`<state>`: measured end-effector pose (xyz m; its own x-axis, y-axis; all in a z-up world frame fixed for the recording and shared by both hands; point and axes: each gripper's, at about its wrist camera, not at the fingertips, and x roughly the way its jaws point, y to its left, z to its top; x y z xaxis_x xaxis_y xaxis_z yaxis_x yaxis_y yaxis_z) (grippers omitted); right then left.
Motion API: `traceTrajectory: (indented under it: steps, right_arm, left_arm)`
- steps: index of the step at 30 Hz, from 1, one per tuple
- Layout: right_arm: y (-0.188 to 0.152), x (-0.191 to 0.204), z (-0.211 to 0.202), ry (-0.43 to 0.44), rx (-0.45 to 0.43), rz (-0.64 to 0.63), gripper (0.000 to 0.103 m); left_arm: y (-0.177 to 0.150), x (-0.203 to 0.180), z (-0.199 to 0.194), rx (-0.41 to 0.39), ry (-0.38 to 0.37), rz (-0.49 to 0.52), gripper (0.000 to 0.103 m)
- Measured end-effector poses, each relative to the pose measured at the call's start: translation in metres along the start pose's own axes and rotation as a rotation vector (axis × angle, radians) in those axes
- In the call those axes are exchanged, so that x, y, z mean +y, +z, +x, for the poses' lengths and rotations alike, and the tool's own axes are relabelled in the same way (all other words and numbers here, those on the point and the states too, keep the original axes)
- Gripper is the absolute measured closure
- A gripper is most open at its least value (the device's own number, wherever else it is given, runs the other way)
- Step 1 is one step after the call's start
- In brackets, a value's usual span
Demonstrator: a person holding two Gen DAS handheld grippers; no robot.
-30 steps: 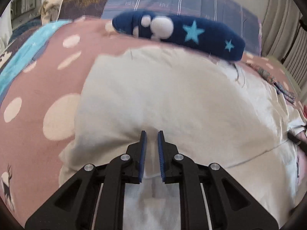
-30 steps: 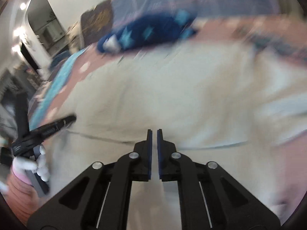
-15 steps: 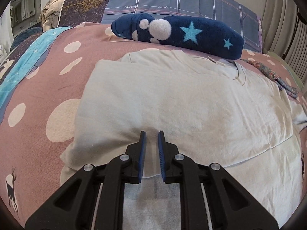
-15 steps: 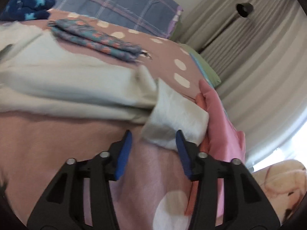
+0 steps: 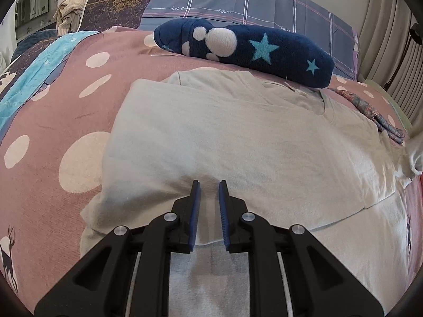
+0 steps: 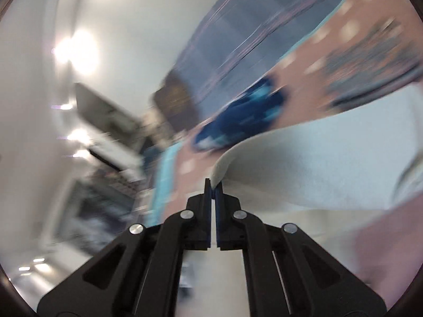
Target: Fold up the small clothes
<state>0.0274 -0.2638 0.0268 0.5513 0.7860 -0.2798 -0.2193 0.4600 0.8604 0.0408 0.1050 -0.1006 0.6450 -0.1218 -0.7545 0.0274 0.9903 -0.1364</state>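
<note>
The pale cream cotton T-shirt [image 5: 238, 142] lay spread across the pink bedspread with large white dots [image 5: 53, 132], filling the middle of the left wrist frame, its left side already turned in to a straight edge. It probably lay flat like that so each fold could be made cleanly against the bed.

The left hand-held gripper [image 5: 208, 198] sat at the lower centre of its frame, low over the shirt's near hem, its blue-padded jaws a little apart with a strip of cloth showing between them. Whether they touched that cloth I could not tell; it looked placed to steady the hem while the other side was folded.

In the right wrist frame, the right hand-held gripper [image 6: 213, 189] had its jaws pressed together on an edge of the same shirt [image 6: 317, 163], which rose as a curled flap towards the right. The view was tilted and smeared, so that hand was judged to be swinging the flap across.

A navy fleece roll with turquoise stars and white blobs [image 5: 243, 50] lay beyond the collar in the upper centre, before a blue-grey plaid pillow [image 5: 251, 5].
</note>
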Motion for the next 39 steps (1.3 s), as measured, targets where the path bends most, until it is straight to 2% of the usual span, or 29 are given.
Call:
traceTrajectory:
  steps: [3,4,5,7,8,10,13,14,16,19,20,23,24,25,26,27,29,32,34,36,39]
  right_arm:
    - [-0.01,0.0,0.066,0.03,0.125,0.035,0.1]
    - [-0.013,-0.002,0.078,0.023,0.154,0.042,0.097]
    - [-0.019,-0.008,0.098,-0.03,0.198,0.038,0.093]
    - [-0.03,-0.014,0.108,-0.124,0.213,0.008,0.086]
    - [-0.041,-0.015,0.111,-0.176,0.219,-0.013,0.08]
    - [-0.05,-0.014,0.105,-0.239,0.214,-0.066,0.076]
    - [-0.06,-0.008,0.083,-0.352,0.162,-0.199,0.071]
    - [-0.067,-0.005,0.077,-0.385,0.151,-0.256,0.071]
    - [-0.076,-0.001,0.074,-0.446,0.15,-0.358,0.069]
    - [-0.098,0.0,0.07,-0.554,0.154,-0.488,0.067]
    - [-0.097,-0.003,0.077,-0.563,0.155,-0.497,0.067]
    - [-0.108,-0.004,0.061,-0.572,0.136,-0.508,0.063]
    - [-0.109,-0.005,0.056,-0.581,0.123,-0.507,0.061]
    - [-0.11,-0.006,0.051,-0.59,0.111,-0.503,0.06]
    - [-0.109,-0.009,0.043,-0.598,0.098,-0.492,0.059]
    - [-0.108,-0.011,0.036,-0.607,0.087,-0.478,0.059]
    - [-0.104,-0.018,0.018,-0.642,0.057,-0.453,0.059]
    - [-0.093,-0.031,-0.008,-0.706,-0.002,-0.408,0.058]
    - [-0.086,-0.04,-0.024,-0.726,-0.037,-0.363,0.058]
    - [-0.083,-0.048,-0.029,-0.751,-0.048,-0.343,0.056]
    - [-0.082,-0.059,-0.025,-0.807,-0.037,-0.329,0.056]
  left_arm:
    - [0.0,0.001,0.0,-0.001,-0.007,-0.005,0.087]
    - [0.0,0.002,-0.001,-0.001,-0.012,-0.009,0.087]
    - [0.0,0.003,0.0,-0.001,-0.017,-0.012,0.086]
    - [0.0,0.005,0.0,-0.001,-0.043,-0.02,0.081]
    - [0.0,0.006,-0.001,-0.002,-0.07,-0.023,0.074]
    - [0.0,0.006,-0.001,0.0,-0.109,-0.022,0.067]
    - [0.003,-0.002,-0.005,-0.006,-0.093,0.009,0.066]
    - [0.004,-0.007,-0.008,-0.01,-0.118,0.018,0.066]
    - [0.008,-0.023,-0.012,0.0,-0.25,0.01,0.066]
    - [0.015,-0.059,-0.01,0.037,-0.388,0.043,0.066]
    - [0.016,-0.068,-0.005,0.057,-0.402,0.055,0.066]
    - [0.016,-0.098,0.026,0.155,-0.408,0.083,0.066]
    - [0.018,-0.103,0.031,0.159,-0.407,0.071,0.066]
    - [0.022,-0.106,0.033,0.162,-0.427,0.058,0.089]
    - [0.025,-0.108,0.034,0.182,-0.471,0.038,0.097]
    - [0.032,-0.108,0.028,0.184,-0.529,-0.004,0.097]
    - [0.049,-0.105,-0.003,0.086,-0.577,0.0,0.097]
    - [0.077,-0.09,-0.058,-0.067,-0.591,0.025,0.097]
    - [0.094,-0.071,-0.093,-0.163,-0.536,0.056,0.097]
    - [0.1,-0.057,-0.105,-0.192,-0.492,0.067,0.096]
    - [0.097,-0.025,-0.103,-0.194,-0.355,0.057,0.096]
